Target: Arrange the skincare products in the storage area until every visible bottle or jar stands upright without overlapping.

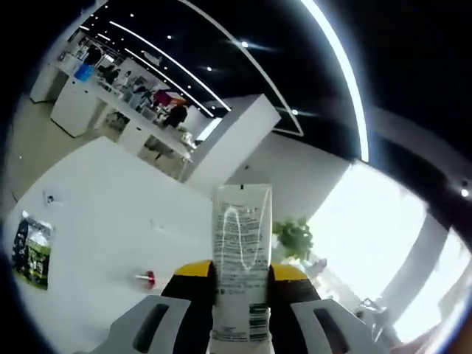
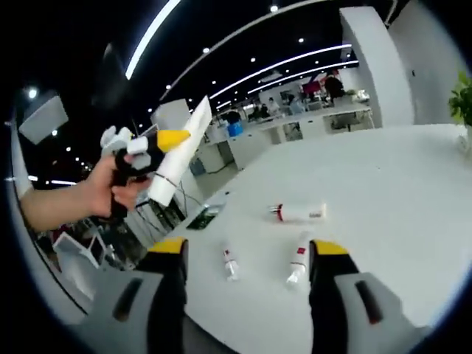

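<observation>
In the left gripper view my left gripper is shut on a white squeeze tube with printed text, held upright between the yellow-tipped jaws high above the white table. The right gripper view shows that same left gripper in a person's hand, the tube pointing up to the right. My right gripper is open above the table. Three white tubes with red caps lie flat ahead of it: a small one, a medium one, and a larger one.
A dark packet lies near the table's left edge, with a small red-capped item closer to the jaws. A green plant stands beyond the table. White desks and people are in the background. A dark flat item lies at the table's edge.
</observation>
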Motion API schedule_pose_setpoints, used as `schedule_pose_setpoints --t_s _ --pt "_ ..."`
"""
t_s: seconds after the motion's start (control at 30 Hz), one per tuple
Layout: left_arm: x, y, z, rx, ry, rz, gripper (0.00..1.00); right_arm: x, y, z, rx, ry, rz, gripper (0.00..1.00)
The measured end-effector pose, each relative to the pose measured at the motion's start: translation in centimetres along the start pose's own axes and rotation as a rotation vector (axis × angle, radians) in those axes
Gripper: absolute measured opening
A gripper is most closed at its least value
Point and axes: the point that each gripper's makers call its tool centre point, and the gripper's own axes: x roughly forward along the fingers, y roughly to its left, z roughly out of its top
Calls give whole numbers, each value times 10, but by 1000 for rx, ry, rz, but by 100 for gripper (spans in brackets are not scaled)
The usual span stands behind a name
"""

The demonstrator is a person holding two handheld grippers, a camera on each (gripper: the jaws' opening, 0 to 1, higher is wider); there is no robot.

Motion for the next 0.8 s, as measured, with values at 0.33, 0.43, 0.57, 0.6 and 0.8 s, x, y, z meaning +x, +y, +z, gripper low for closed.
schedule_pose_setpoints --t_s 0.33,0.43,0.57,0.6,0.8 --pt "0 -24 -20 3 15 -59 28 1 42 63 174 -116 204 76" --pt "-1 -30 -26 12 25 -73 28 1 52 74 198 -123 248 77" --pt "-1 -38 -34 23 44 -104 28 3 59 81 243 -130 276 77" --pt "-2 -41 -36 31 49 -113 28 4 61 83 286 -131 287 76" --pt "-5 -48 -45 59 69 -137 28 11 65 88 302 -125 293 75"
